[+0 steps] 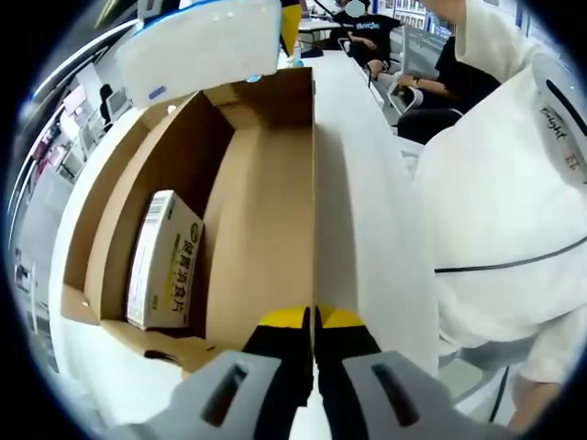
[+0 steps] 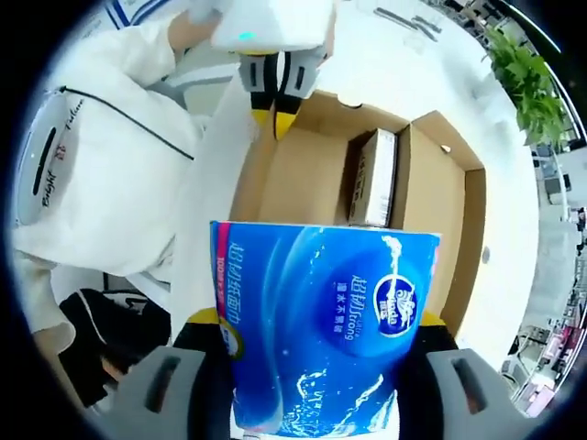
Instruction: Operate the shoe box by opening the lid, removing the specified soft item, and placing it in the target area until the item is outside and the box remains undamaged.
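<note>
My L gripper [image 1: 314, 321] clenched on cardboard box [image 1: 266, 229] lid edge; R gripper [image 2: 312, 367] grasping glossy blue tissue pack [image 2: 321, 321] above open box interior.

The open shoe box [image 1: 266, 238] has free floor beside the small carton [image 1: 165, 261] along its wall.
</note>
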`<state>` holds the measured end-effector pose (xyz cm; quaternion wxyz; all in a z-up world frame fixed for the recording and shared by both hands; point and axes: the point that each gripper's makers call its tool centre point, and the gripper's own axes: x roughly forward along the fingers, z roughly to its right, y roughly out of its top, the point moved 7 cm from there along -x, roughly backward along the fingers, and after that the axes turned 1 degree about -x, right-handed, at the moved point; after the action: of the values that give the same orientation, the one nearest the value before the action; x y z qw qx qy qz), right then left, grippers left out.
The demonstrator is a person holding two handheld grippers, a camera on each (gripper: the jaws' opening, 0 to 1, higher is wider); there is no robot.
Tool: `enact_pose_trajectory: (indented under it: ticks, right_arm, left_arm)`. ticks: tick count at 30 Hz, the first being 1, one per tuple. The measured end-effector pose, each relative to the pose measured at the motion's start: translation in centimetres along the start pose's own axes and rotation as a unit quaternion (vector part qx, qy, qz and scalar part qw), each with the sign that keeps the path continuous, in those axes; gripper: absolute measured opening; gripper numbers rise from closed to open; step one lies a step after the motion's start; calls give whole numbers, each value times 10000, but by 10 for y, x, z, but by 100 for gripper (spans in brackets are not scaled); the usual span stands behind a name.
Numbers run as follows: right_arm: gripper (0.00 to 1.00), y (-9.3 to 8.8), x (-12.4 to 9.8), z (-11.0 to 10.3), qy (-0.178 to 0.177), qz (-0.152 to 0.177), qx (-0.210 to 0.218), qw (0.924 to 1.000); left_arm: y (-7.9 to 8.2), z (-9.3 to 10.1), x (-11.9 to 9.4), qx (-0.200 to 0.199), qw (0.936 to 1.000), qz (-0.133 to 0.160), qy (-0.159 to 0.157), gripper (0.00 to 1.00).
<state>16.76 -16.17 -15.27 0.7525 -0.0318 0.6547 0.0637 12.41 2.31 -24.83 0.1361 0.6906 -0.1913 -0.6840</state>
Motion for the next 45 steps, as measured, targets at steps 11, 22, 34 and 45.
enact_pose_trajectory:
  ticks: [11,22,34,45]
  right_arm:
    - [70,-13,-3,-1,31,-38,72,10000]
    - [70,-33,-10,-2,-56,-89,231,9997]
    - [70,-56,-3,-9,-1,-107,469,9988]
    - [70,-86,-7,-12,-106,-188,669,9975]
  left_arm:
    - [-4,-6,-3,-1,10000,11,8,1]
    - [-5,-11,-4,-8,10000,-2,9,1]
    - [-5,-11,-4,-3,10000,-1,15,1]
    - [-4,-8,-4,-3,10000,2,16,1]
